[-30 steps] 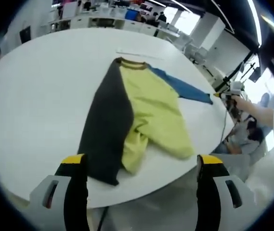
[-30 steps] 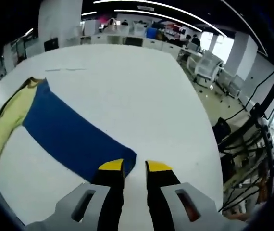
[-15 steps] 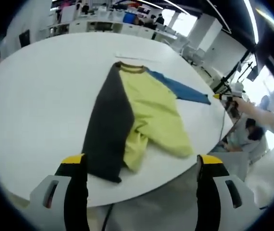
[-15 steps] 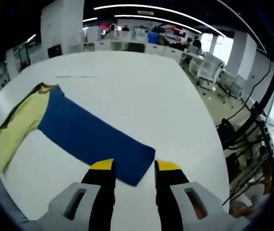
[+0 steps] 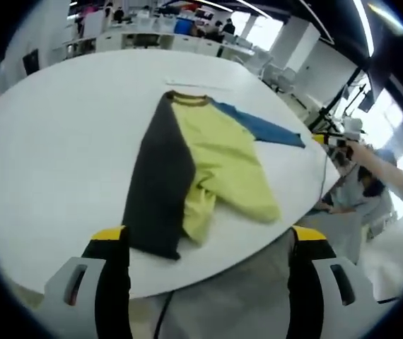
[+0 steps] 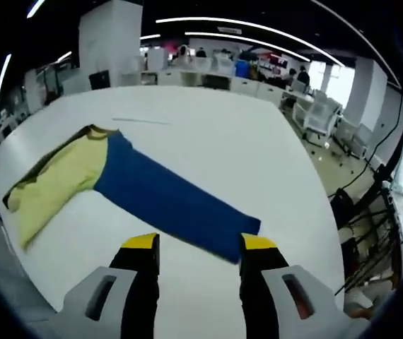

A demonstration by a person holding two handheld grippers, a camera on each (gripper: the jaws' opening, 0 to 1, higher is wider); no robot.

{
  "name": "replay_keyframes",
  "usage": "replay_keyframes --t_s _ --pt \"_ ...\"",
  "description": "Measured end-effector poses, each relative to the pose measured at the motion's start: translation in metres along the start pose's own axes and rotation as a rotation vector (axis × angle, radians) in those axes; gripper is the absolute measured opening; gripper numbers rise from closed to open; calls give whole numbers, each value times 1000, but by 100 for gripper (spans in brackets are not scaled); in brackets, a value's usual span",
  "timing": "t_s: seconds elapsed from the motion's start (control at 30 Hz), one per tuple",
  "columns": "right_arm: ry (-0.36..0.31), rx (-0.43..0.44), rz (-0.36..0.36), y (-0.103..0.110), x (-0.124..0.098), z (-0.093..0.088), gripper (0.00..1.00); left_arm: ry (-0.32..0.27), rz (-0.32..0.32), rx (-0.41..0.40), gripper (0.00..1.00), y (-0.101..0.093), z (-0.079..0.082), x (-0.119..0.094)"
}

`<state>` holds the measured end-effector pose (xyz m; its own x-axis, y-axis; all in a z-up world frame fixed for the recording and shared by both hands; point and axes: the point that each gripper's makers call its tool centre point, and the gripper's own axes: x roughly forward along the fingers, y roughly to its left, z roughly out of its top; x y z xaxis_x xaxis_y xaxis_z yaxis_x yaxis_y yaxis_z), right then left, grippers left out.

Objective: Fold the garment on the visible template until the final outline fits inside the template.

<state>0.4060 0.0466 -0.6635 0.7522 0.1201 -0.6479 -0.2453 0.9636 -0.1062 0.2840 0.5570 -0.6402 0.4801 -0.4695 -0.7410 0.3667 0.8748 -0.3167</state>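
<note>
The garment lies on the white table [image 5: 46, 141]: a yellow body [image 5: 223, 159], a black sleeve [image 5: 159, 183] folded along its left side and a blue sleeve [image 5: 261, 127] stretched flat to the right. My left gripper [image 5: 208, 240] hovers open and wide near the table's front edge, short of the hem, holding nothing. In the right gripper view the blue sleeve [image 6: 173, 201] runs from the yellow body [image 6: 53, 180] towards me. Its cuff ends just beyond my right gripper [image 6: 200, 247], which is open and empty. The right gripper [image 5: 332, 138] is small at the table's right edge.
A thin faint line [image 5: 187, 83] marks the table beyond the collar, also seen as a faint line [image 6: 138, 121]. A person's sleeve [image 5: 389, 166] reaches in from the right. Office desks and chairs [image 6: 322, 116] stand past the table's far edge.
My right gripper's jaws have widened and drawn back from the blue sleeve's cuff, which now lies flat on the table. The left gripper has stayed open, its view shifted slightly.
</note>
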Motion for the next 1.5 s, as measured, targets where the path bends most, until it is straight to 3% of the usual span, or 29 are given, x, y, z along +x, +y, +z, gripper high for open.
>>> replay_keyframes --t_s 0.6,0.67,0.97,1.5 --pt "-42 23 120 75 -37 -3 63 -33 0 16 88 5 -10 -21" --pt "-58 84 142 85 -43 0 63 -35 -7 19 88 2 -10 -21" --pt "-126 120 194 116 -66 17 68 -48 -20 25 89 -2 -11 -26" --pt "-157 121 273 156 -91 16 82 -62 -17 25 89 1 -15 -37"
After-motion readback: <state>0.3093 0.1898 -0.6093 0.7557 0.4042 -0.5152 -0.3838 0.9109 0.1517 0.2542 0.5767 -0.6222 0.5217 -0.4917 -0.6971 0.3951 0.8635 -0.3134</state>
